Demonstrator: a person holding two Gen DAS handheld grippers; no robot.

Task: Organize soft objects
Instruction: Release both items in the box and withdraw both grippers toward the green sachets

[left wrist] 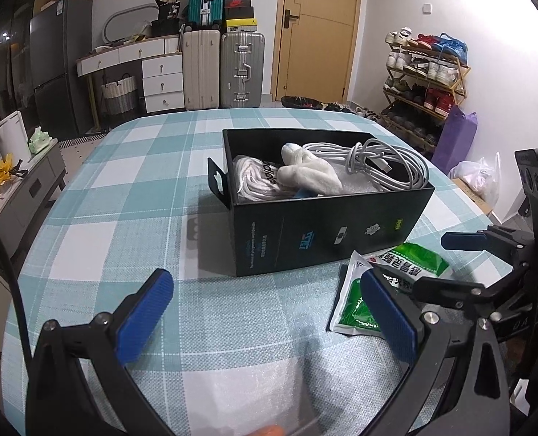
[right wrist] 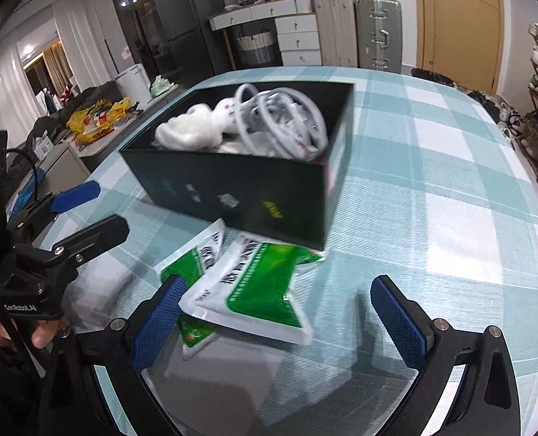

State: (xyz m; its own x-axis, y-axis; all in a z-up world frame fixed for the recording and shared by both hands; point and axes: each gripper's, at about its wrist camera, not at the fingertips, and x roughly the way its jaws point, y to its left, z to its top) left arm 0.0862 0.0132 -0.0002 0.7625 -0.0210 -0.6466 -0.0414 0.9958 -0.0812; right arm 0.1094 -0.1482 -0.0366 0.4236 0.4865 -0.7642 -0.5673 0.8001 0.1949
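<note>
A black box (left wrist: 327,232) stands on the checked tablecloth and holds a white plush toy (left wrist: 310,172), a coiled white cable (left wrist: 385,161) and a white packet. The box shows in the right wrist view (right wrist: 232,196) too. Green-and-white soft packets (right wrist: 254,290) lie on the cloth in front of the box, also in the left wrist view (left wrist: 356,301). My left gripper (left wrist: 265,316) is open and empty, left of the packets. My right gripper (right wrist: 279,319) is open, its jaws on either side of the top packet, not closed on it.
The table (right wrist: 450,181) has a teal and white checked cloth. Suitcases (left wrist: 225,69), white drawers, a door and a shoe rack (left wrist: 425,83) stand behind it. A low grey cabinet with clutter (left wrist: 14,181) stands at the left.
</note>
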